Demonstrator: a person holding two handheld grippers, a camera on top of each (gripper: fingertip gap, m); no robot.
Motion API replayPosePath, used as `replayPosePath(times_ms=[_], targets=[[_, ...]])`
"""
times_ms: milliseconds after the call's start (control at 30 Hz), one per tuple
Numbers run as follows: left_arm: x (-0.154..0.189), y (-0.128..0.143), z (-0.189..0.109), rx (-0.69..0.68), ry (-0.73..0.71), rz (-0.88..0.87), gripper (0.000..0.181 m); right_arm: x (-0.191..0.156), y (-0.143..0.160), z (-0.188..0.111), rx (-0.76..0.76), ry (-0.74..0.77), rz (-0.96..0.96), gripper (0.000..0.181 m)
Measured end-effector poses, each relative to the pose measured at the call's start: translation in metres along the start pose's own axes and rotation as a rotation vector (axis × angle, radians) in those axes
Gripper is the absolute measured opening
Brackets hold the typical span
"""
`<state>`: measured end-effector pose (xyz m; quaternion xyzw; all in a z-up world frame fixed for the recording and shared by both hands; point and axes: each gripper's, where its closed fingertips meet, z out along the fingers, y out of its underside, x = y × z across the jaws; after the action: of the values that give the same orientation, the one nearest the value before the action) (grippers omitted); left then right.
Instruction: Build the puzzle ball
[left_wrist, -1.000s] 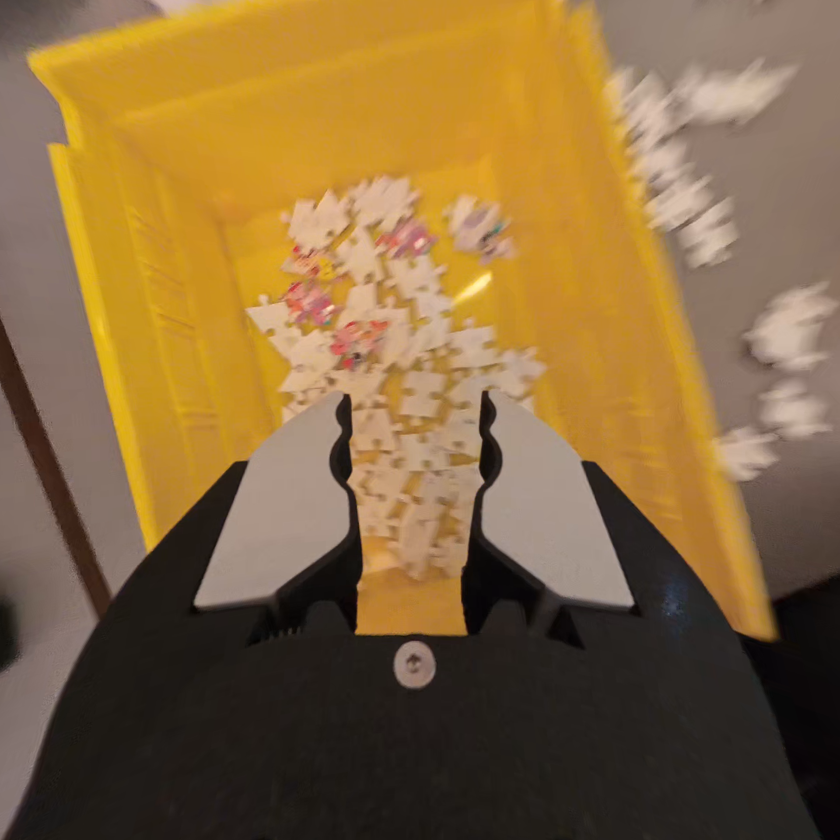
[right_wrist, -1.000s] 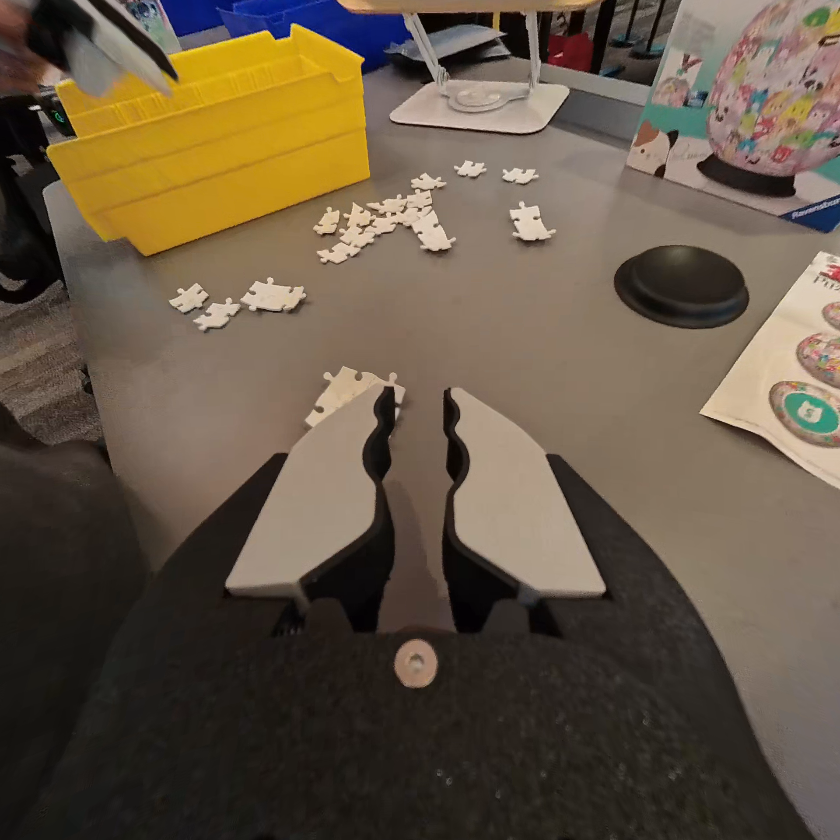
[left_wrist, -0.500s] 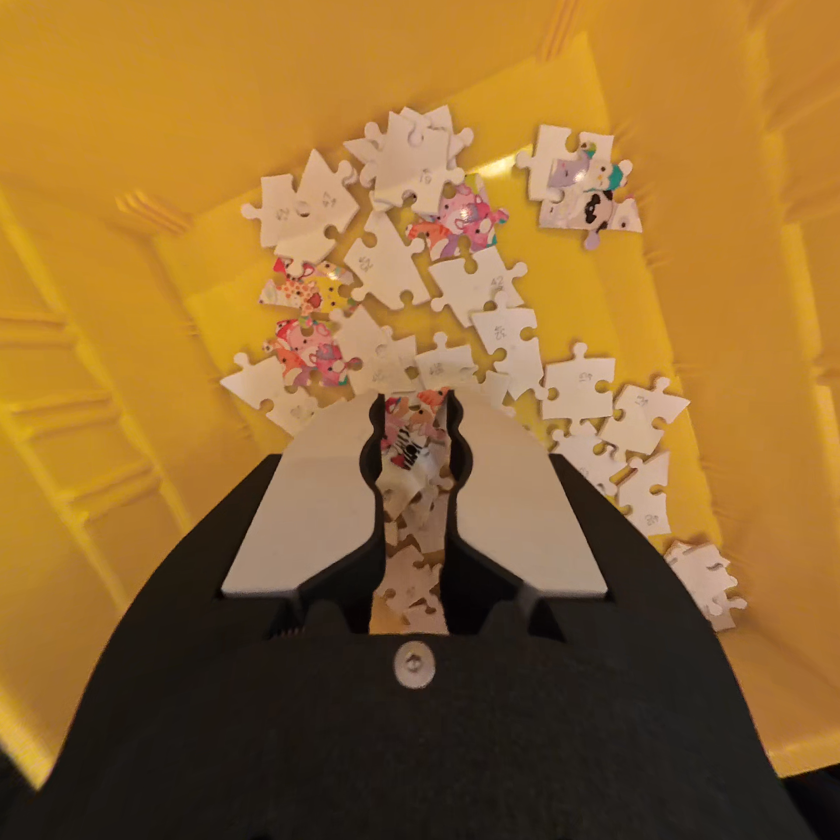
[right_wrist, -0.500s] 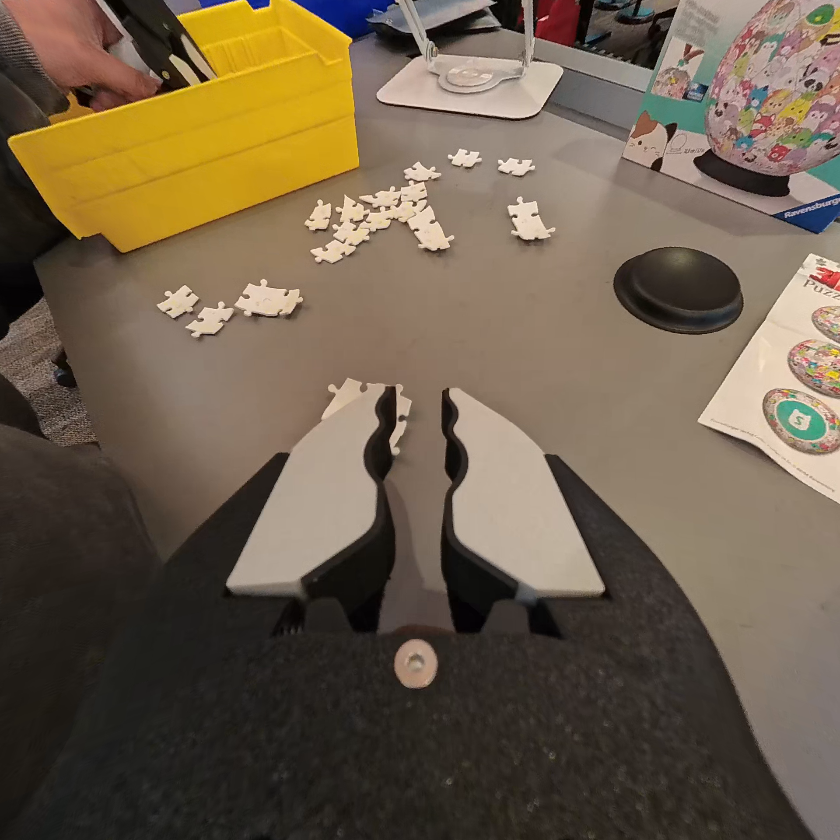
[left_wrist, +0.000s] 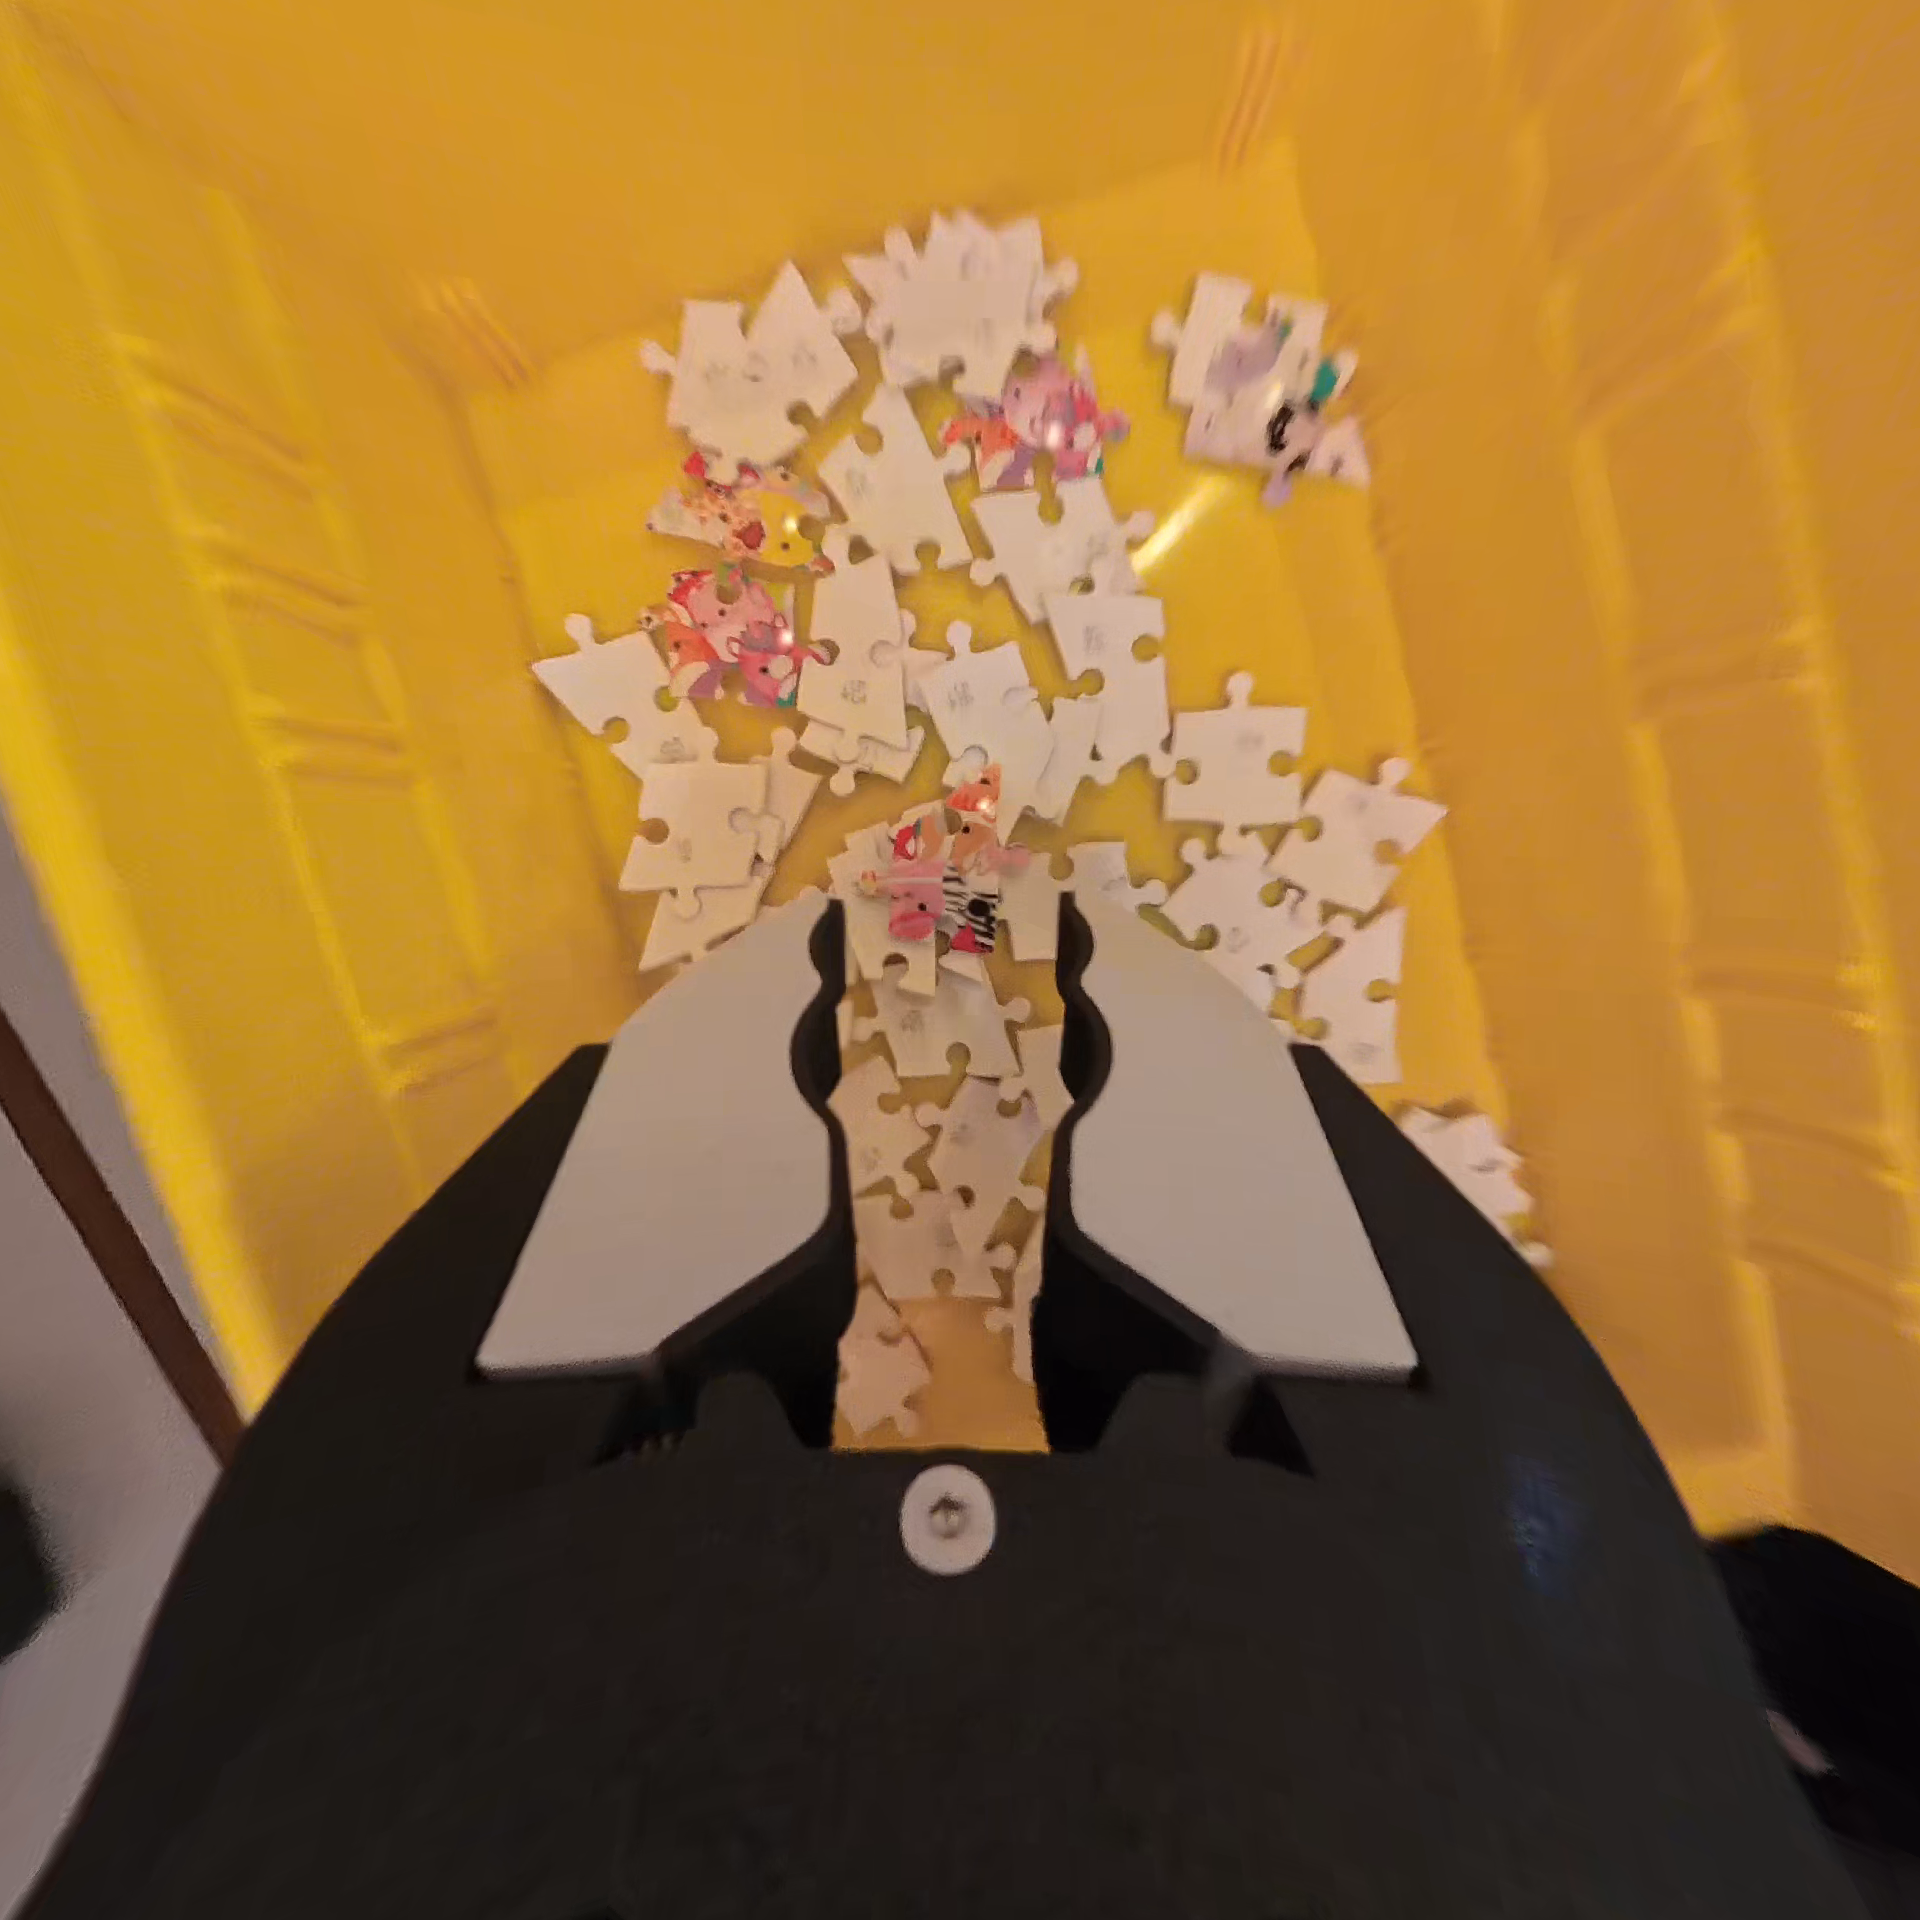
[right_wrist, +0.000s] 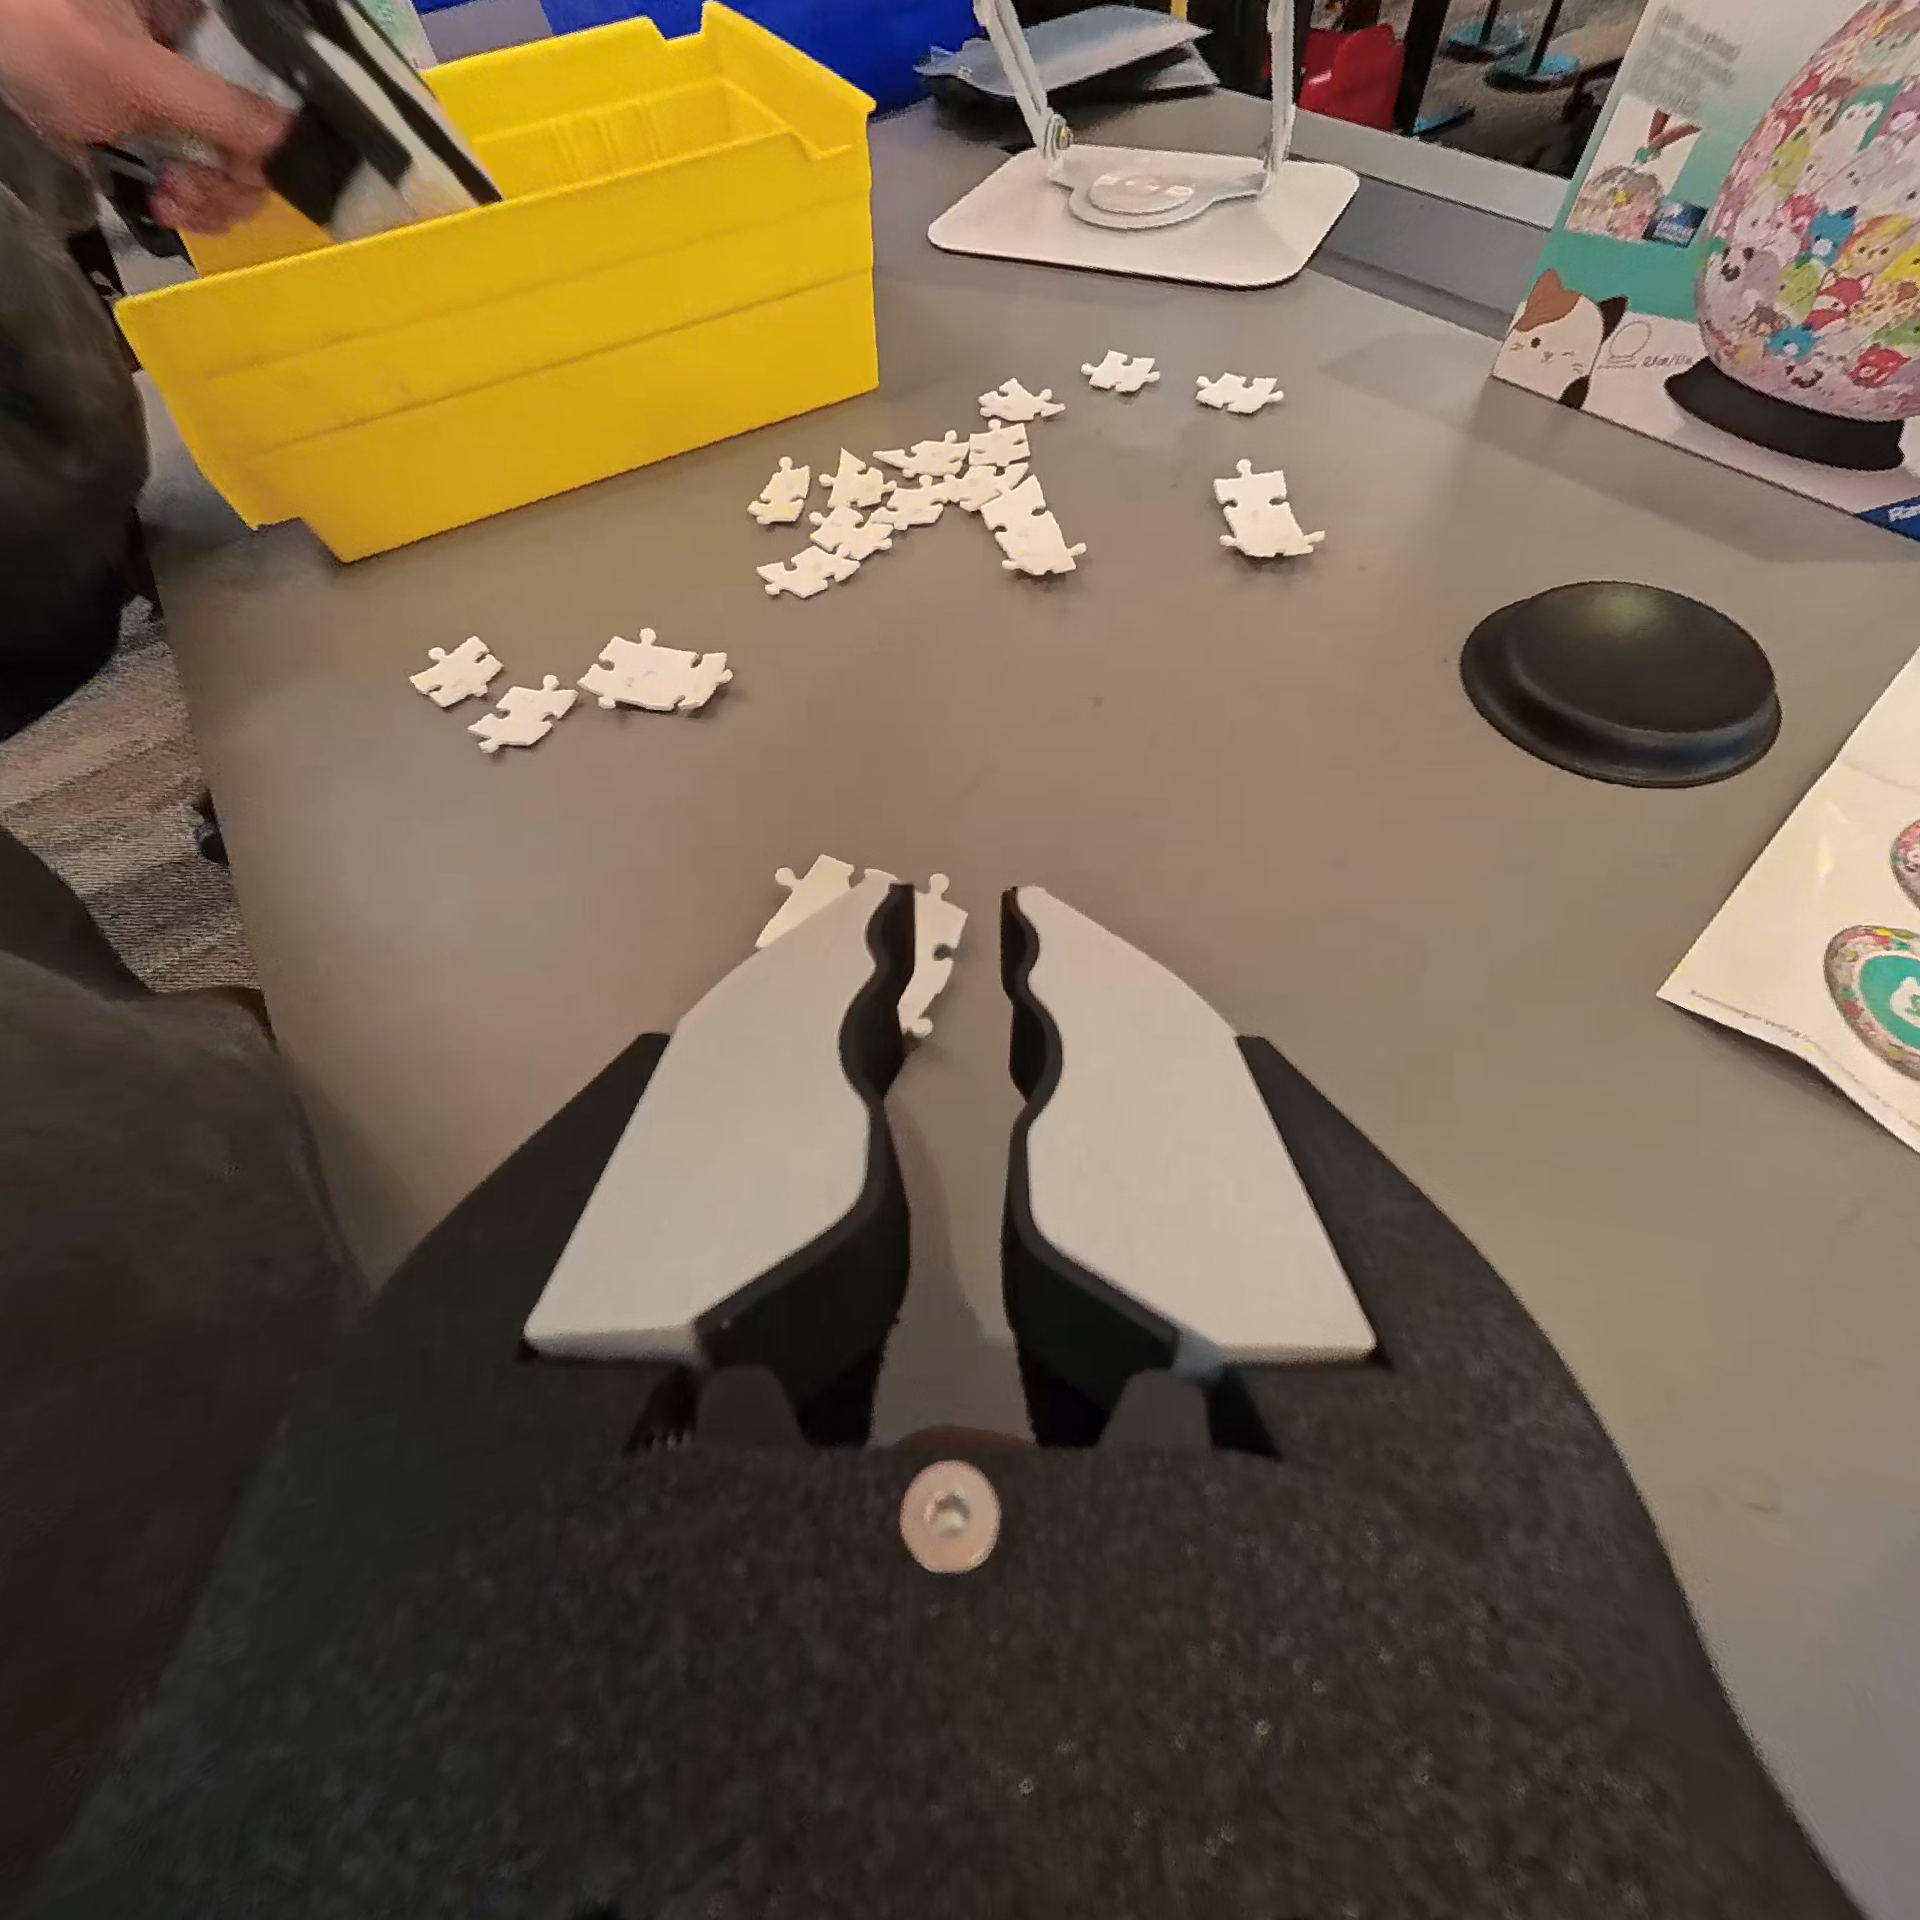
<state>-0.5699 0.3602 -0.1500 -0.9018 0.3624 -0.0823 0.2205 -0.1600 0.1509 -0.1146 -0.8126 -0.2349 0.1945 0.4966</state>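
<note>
Puzzle pieces (left_wrist: 997, 665) lie heaped, overlapping and mostly blank side up, on the bin (left_wrist: 312, 582) floor at frame centre, and the left gripper (left_wrist: 945, 914) hovers over a printed piece (left_wrist: 940, 883) with fingers narrowly parted, holding nothing. Closing there risks pinching two stacked pieces or skidding one away. Lower centre in the right view, the right gripper (right_wrist: 956, 904), also narrowly parted and empty, sits above table pieces (right_wrist: 930, 956), which a nudge could scatter.
</note>
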Motion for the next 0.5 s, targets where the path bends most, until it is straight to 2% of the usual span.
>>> replayPosePath(times_ms=[133, 167, 233, 333, 433, 500], targets=[[0.004, 0.012, 0.031, -0.128, -0.03, 0.07, 0.049, -0.002, 0.001, -0.004, -0.003, -0.006, -0.01, 0.015], [0.005, 0.011, 0.034, -0.126, -0.022, 0.067, 0.045, -0.002, 0.001, -0.006, -0.004, 0.0, -0.016, 0.015], [0.003, 0.007, 0.033, -0.116, -0.019, 0.043, 0.024, 0.0, 0.001, -0.009, -0.001, 0.016, -0.02, 0.015], [0.0, 0.009, 0.031, -0.126, -0.031, 0.035, 0.023, 0.002, 0.0, -0.013, 0.01, 0.025, -0.008, 0.015], [0.002, 0.001, 0.017, -0.046, -0.007, -0.013, 0.024, 0.004, 0.0, -0.014, 0.014, 0.027, -0.004, 0.015], [0.007, -0.014, -0.004, 0.104, 0.076, -0.123, 0.023, 0.005, -0.002, -0.014, 0.016, 0.023, -0.008, 0.015]])
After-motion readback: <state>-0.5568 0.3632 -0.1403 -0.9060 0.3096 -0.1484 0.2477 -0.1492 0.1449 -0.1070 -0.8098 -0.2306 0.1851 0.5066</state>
